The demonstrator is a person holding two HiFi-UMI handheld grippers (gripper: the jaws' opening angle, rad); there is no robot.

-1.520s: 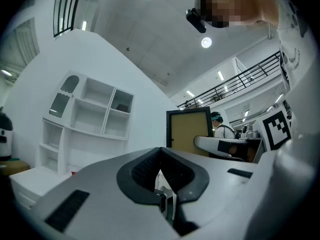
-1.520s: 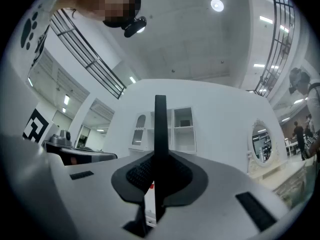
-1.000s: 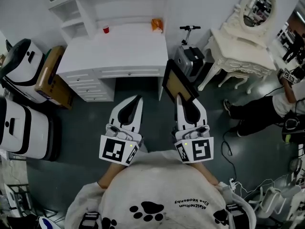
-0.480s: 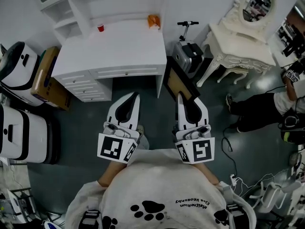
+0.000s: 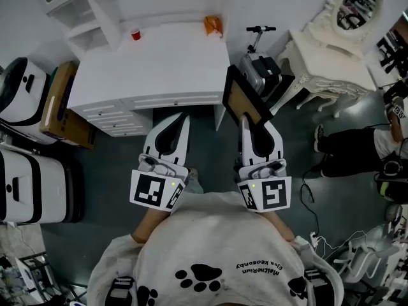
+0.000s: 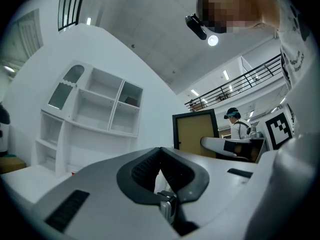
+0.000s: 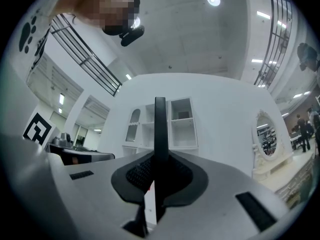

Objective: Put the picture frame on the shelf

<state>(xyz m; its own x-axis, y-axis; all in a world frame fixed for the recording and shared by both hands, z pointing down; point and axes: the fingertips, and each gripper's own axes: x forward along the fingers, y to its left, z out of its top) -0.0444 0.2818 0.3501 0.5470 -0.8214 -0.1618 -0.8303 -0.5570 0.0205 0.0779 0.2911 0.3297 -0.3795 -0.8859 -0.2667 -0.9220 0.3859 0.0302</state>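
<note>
The picture frame point(image 5: 244, 101), black-rimmed with a tan panel, stands upright with my right gripper point(image 5: 245, 122) shut on its lower edge. In the right gripper view the frame point(image 7: 160, 124) shows edge-on as a dark strip pinched between the pads of the right gripper point(image 7: 159, 156). My left gripper point(image 5: 180, 121) hangs beside it, shut and empty; its view shows the left gripper point(image 6: 160, 151) with pads together and the frame point(image 6: 195, 134) off to the right. The white shelf unit point(image 5: 121, 5) rises behind the desk; the shelf point(image 6: 95, 114) has several bare compartments, and the shelf point(image 7: 175, 124) lies straight ahead.
A white desk point(image 5: 153, 69) with drawers lies ahead, with a red cup point(image 5: 136, 35) and an orange object point(image 5: 213, 24) at its back. A scooter and a case point(image 5: 260, 69) stand right of it, then a white vanity point(image 5: 331, 62). A cardboard box point(image 5: 60, 104) sits left. A person point(image 5: 357, 148) sits at right.
Both grippers have travelled together toward the desk, which looks larger now. The frame stays held in the right gripper, now overlapping the desk's right corner.
</note>
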